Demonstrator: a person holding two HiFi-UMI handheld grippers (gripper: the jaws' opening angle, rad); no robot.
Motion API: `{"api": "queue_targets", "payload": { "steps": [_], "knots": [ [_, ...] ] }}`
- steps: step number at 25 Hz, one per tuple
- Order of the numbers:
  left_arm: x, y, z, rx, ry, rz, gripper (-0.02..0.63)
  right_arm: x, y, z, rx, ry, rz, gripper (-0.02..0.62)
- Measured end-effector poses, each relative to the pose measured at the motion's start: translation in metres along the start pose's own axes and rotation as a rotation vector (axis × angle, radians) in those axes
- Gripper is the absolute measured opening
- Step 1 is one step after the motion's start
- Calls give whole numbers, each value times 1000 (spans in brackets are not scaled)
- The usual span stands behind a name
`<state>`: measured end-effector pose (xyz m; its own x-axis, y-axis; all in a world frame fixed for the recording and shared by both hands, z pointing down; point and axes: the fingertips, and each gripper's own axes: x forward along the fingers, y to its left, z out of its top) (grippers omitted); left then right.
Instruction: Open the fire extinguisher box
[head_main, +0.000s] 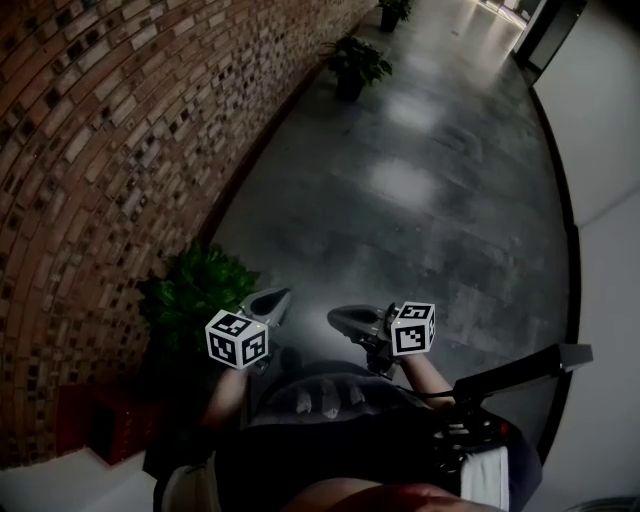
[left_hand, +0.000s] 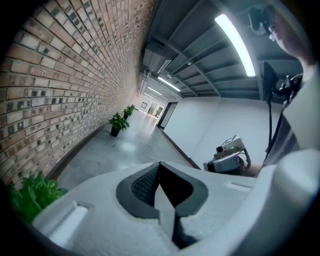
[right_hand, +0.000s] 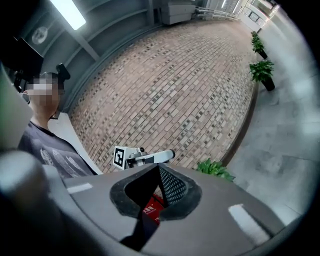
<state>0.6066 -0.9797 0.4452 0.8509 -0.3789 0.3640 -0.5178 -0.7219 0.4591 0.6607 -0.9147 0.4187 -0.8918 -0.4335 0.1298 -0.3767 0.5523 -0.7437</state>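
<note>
The red fire extinguisher box (head_main: 108, 425) stands low against the brick wall at the lower left of the head view. A sliver of the box (right_hand: 151, 208) shows through the gap behind the jaw tips in the right gripper view. My left gripper (head_main: 280, 296) is held in the air in front of my body, shut and holding nothing. My right gripper (head_main: 336, 318) hovers beside it, also shut and empty. Both are well clear of the box. In the left gripper view the left gripper (left_hand: 159, 166) points down the corridor. In the right gripper view the right gripper (right_hand: 159, 168) points toward the brick wall.
A brick wall (head_main: 90, 150) runs along the left of a long corridor with a polished grey floor (head_main: 420, 190). A leafy potted plant (head_main: 200, 298) stands by the wall just past the box, another plant (head_main: 355, 62) farther on. A white wall (head_main: 600, 130) is on the right.
</note>
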Motion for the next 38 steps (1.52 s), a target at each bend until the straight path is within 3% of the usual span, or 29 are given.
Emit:
{"api": "queue_targets", "payload": {
  "steps": [5, 9, 15, 21, 26, 29, 34, 38],
  "knots": [
    [-10, 41, 20, -22, -67, 59, 2, 30, -9, 25, -14, 14, -1, 0],
    [-36, 75, 10, -97, -100, 124, 0, 63, -13, 20, 2, 60, 13, 0],
    [-68, 96, 1, -97, -120, 179, 0, 106, -3, 21, -37, 121, 81, 0],
    [-75, 95, 16, -110, -223, 236, 0, 114, -10, 31, -89, 152, 111, 0],
    [-56, 81, 35, -108, -320, 325, 0, 88, -30, 56, -160, 155, 155, 0],
    [-26, 70, 45, -95, -309, 349, 0, 64, -52, 77, -143, 118, 178, 0],
    [14, 53, 56, -39, -227, 286, 0, 37, -79, 102, -80, 6, 165, 0],
    [23, 50, 71, -22, -252, 330, 0, 26, -99, 109, -67, 24, 182, 2]
  ]
}}
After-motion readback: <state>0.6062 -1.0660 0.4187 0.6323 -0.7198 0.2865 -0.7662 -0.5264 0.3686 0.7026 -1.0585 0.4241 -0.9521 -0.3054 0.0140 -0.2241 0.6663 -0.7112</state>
